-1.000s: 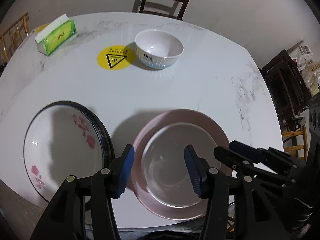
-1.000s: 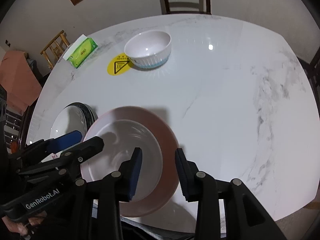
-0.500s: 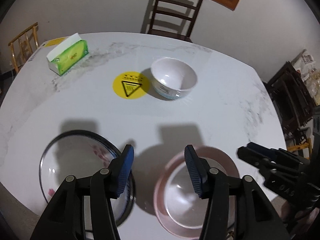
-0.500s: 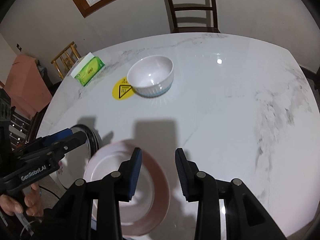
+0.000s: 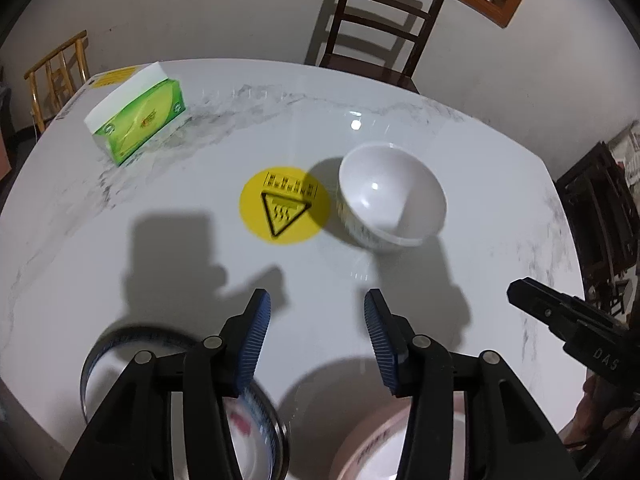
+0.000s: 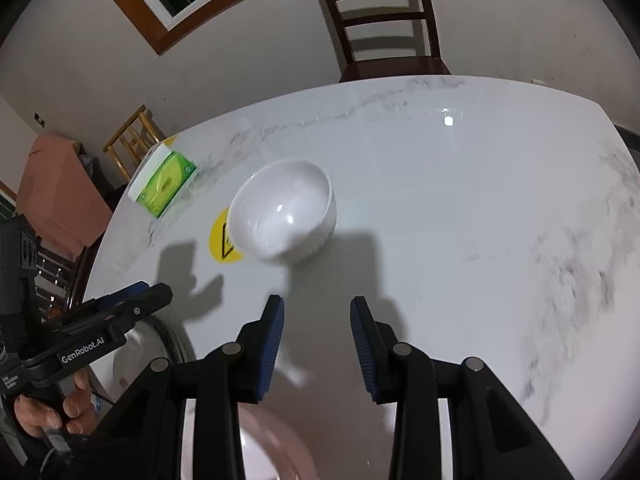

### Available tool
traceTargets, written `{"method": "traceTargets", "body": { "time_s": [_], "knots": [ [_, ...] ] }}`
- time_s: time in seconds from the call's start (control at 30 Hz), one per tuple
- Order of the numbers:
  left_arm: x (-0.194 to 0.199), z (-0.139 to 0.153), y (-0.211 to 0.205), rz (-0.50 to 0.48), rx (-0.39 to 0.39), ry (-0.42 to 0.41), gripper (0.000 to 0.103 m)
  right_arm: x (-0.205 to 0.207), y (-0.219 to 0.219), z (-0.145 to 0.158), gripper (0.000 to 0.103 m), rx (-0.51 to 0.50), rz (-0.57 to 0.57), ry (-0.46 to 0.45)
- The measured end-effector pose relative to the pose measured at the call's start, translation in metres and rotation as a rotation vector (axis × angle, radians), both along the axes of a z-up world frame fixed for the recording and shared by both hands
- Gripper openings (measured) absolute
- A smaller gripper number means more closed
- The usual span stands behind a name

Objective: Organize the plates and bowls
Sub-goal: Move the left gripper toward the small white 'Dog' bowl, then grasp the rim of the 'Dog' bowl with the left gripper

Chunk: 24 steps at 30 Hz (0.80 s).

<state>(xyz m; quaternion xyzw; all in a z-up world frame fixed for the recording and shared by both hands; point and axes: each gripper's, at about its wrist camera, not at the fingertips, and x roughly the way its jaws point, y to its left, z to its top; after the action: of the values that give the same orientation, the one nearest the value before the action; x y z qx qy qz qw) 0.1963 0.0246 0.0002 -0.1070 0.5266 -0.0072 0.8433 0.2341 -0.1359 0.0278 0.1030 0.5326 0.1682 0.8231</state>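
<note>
A white bowl stands upright on the marble table, beside a round yellow warning sticker. My left gripper hangs over bare tabletop short of the bowl; its jaws are closing and nothing is between them. My right gripper is open and empty, also short of the bowl. A dark-rimmed floral plate lies under the left fingers. A pink plate with a white dish on it sits at the near edge.
A green tissue box lies at the table's far left. A dark wooden chair stands behind the table, a bamboo chair off to the left. A hand grips the left tool's handle.
Both grippers have moved forward from above the plates toward the bowl. The plates have slid to the bottom edge of both views. The left jaws stand slightly narrower.
</note>
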Motion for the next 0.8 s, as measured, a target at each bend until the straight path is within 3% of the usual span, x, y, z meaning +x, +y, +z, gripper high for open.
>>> {"method": "traceTargets", "body": {
  "time_s": [0.1, 0.37, 0.6, 0.8],
  "knots": [
    [0.021, -0.003, 0.001, 0.017, -0.001, 0.006, 0.040, 0.020, 0.004, -0.005, 0.035, -0.002, -0.001, 0.002],
    [0.069, -0.020, 0.009, 0.044, -0.089, 0.031, 0.033, 0.065, 0.013, -0.027, 0.035, -0.006, -0.012, 0.045],
    [0.097, -0.038, 0.004, 0.041, -0.085, 0.060, 0.032, 0.088, 0.027, -0.044, 0.035, -0.017, -0.010, 0.073],
    [0.107, -0.056, 0.003, 0.030, -0.093, 0.091, 0.024, 0.096, 0.031, -0.057, 0.035, -0.035, -0.005, 0.090]
  ]
}}
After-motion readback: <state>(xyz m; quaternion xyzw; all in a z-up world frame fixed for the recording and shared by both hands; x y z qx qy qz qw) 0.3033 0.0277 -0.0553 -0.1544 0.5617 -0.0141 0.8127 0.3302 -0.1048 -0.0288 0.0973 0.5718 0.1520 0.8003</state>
